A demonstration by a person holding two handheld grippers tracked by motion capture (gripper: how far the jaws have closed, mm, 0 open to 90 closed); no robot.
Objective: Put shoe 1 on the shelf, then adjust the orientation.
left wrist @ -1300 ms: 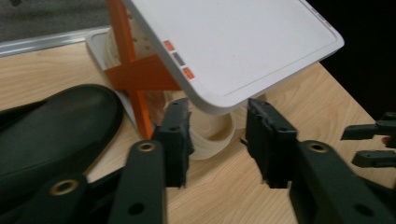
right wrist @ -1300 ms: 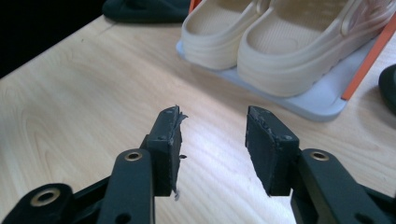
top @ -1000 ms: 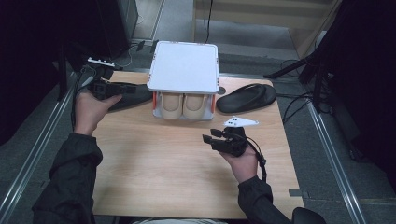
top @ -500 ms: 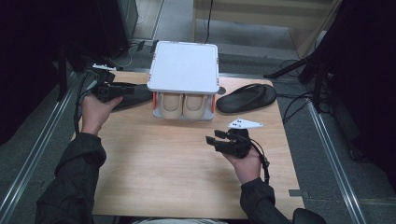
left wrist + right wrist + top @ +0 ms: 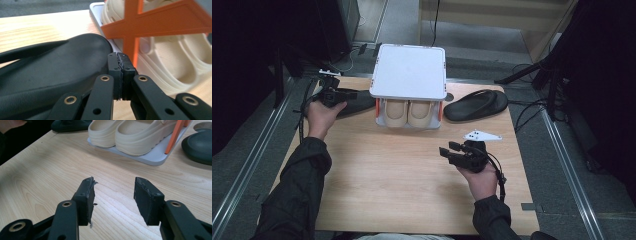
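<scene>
A small shoe rack with a white top (image 5: 409, 71) and orange supports (image 5: 140, 22) stands at the table's far middle. A pair of beige clogs (image 5: 407, 112) sits on its lower shelf (image 5: 155, 157). One black sandal (image 5: 359, 105) lies left of the rack, another black sandal (image 5: 475, 105) lies right of it. My left gripper (image 5: 353, 94) is shut with nothing between its pads (image 5: 121, 62), low over the toe end of the left sandal (image 5: 62, 67). My right gripper (image 5: 447, 149) is open over bare wood (image 5: 115, 192), pointing toward the clogs (image 5: 132, 135); its jaws have just opened slightly wider.
The wooden table (image 5: 412, 185) has broad free room in front of the rack. Cables and dark stands crowd the floor behind and to the right. Metal rails run along both sides of the table.
My left hand has come down and in, bringing its gripper low over the left sandal. The right hand has stayed in place.
</scene>
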